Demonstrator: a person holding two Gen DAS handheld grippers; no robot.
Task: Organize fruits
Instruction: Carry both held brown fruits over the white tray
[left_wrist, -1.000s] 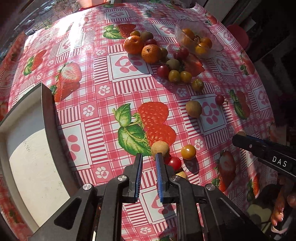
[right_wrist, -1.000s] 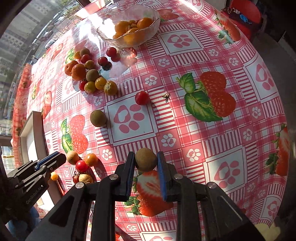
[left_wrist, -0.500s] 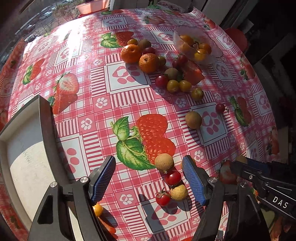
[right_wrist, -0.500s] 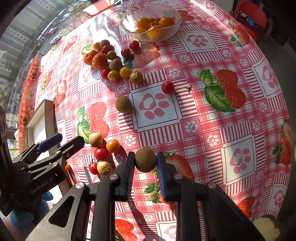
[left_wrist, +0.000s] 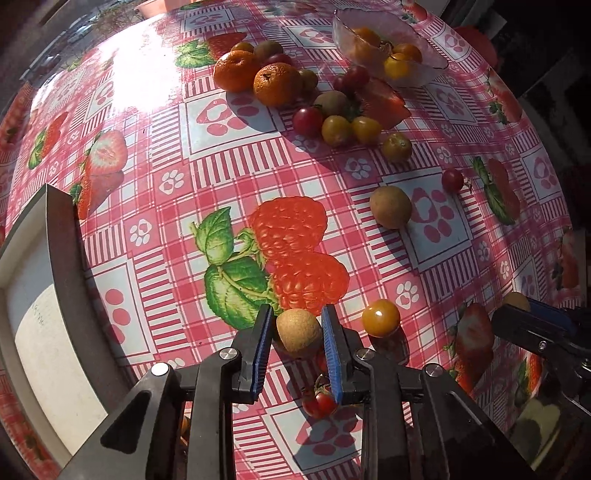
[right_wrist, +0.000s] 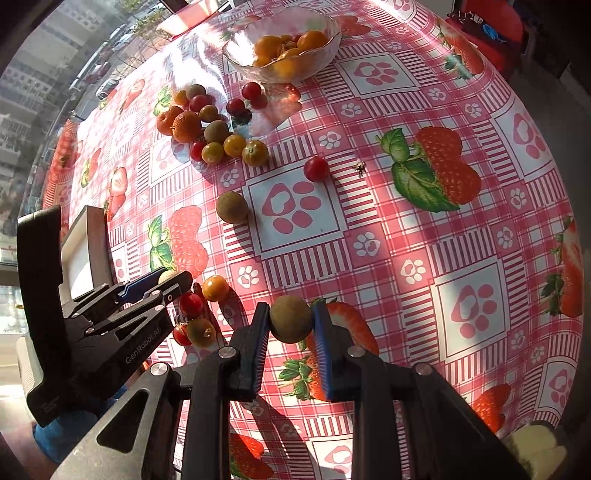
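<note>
1. Table (left_wrist: 155, 155): covered by a red checked cloth with strawberry prints. A pale tray (left_wrist: 48, 332) sits at its left edge, and its visible part holds no fruit.
2. Glass bowl (right_wrist: 325, 40): stands at the far end and holds several orange fruits. Two mandarins (left_wrist: 258, 77) and a cluster of small tomatoes lie loose just beside it.
3. Left gripper (left_wrist: 298, 326): half a second ago its jaws stood wide apart around a small group of fruit. They are now clenched on a brown fruit (left_wrist: 299, 330), pads touching both sides. This is the one change; a second round fruit is now secured.
4. Right gripper (right_wrist: 290, 320): unchanged, clamped on another brown fruit (right_wrist: 290, 320), carried above the cloth.
5. Loose brown fruit (left_wrist: 390, 206): unmoved, mid-table, well apart from both grippers.
6. Yellow tomato (left_wrist: 380, 317): just right of the left gripper, not held.
7. Red tomatoes (left_wrist: 319, 402): partly hidden under the left gripper's fingers.
8. Judgement: both tools are loaded, so sorting is under way. Most fruit is yet unsorted. Each brown fruit likely needs carrying to a container next.
</note>
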